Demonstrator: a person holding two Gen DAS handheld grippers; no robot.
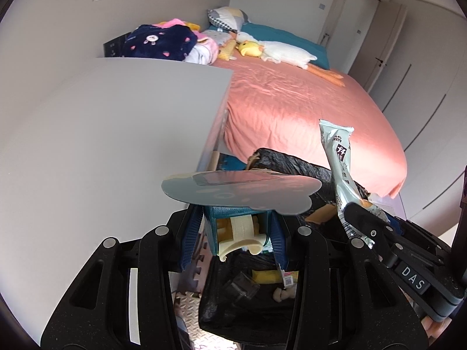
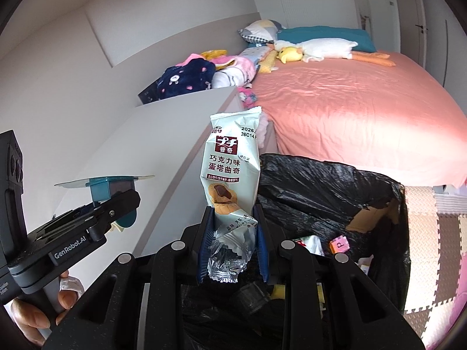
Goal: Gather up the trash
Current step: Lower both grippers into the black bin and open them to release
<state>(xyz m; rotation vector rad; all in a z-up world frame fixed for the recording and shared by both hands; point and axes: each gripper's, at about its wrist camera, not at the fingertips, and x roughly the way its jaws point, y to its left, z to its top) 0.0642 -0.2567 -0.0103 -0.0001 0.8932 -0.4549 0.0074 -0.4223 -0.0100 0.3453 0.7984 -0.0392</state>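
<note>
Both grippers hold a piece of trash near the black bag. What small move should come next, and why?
Probably open the right gripper and let the snack wrapper fall. Its jaws pinch the wrapper's lower end, and the open black trash bag already lies below and ahead of it, with other litter inside. The left gripper, clamped on the teal tape dispenser, can follow.

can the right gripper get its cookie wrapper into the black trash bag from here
Probably yes. The right gripper is shut on the cookie wrapper, and the black trash bag gapes open just below and ahead, with nothing between them.

Bright daylight, sharp focus, fisheye-warped dark corners
</note>
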